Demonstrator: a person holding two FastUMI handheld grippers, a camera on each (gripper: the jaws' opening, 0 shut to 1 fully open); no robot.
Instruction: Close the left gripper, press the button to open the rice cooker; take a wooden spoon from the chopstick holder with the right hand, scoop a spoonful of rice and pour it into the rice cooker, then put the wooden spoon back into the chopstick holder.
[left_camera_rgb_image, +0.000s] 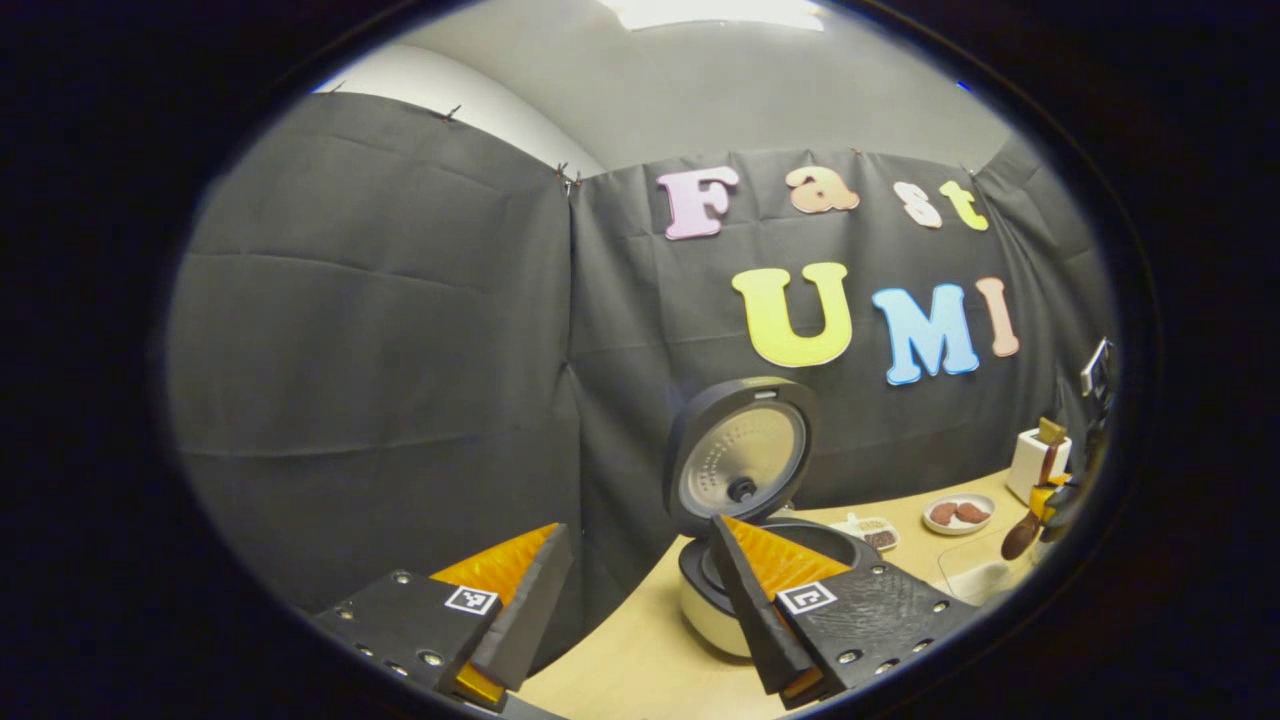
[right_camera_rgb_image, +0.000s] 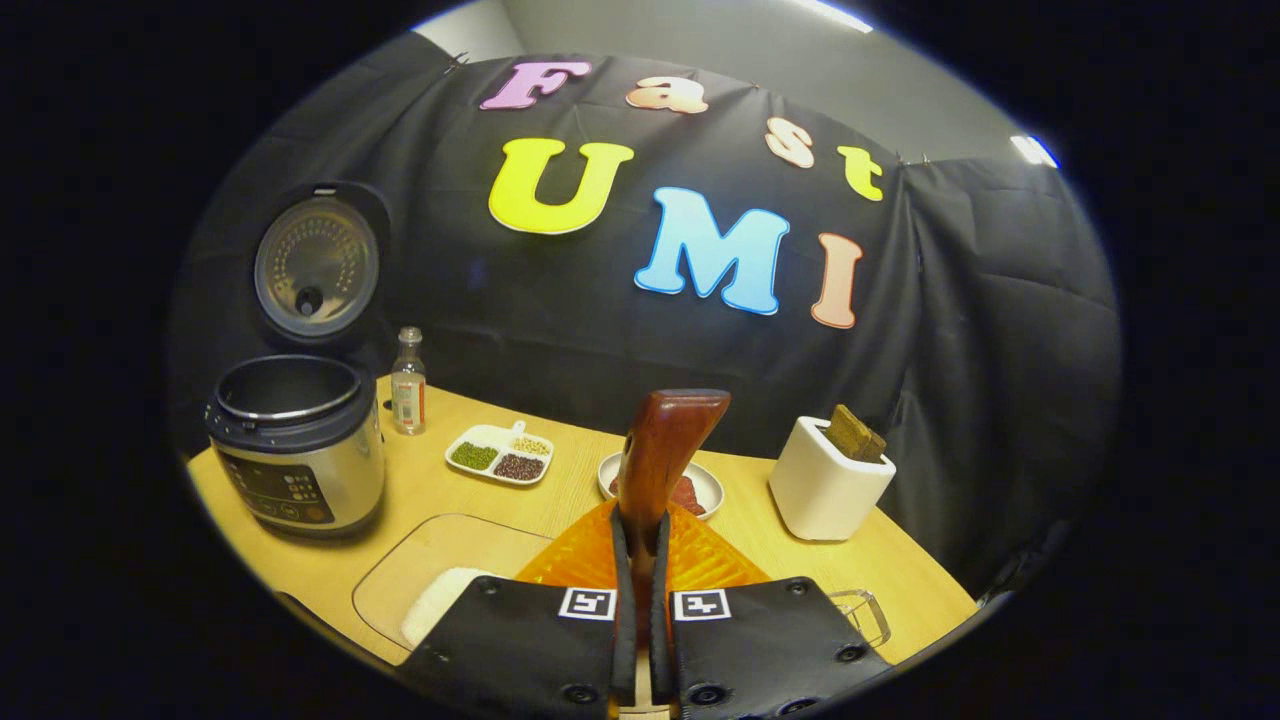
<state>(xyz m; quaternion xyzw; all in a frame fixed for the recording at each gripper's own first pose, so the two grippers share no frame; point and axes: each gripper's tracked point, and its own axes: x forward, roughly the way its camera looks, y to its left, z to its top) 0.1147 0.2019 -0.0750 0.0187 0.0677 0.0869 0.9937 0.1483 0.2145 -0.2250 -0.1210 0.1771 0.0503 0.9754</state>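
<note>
right gripper view | right tongs clamp wooden spoon; left tongs wide; rice cooker open

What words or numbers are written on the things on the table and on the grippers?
No text here is legible.
Label on the small clear glass bottle: too small and blurred to read.
Control panel on the silver and black rice cooker: markings too small to read.
Black-and-white square tags on the right gripper, which holds the brown wooden spoon: block patterns, not words.
</note>
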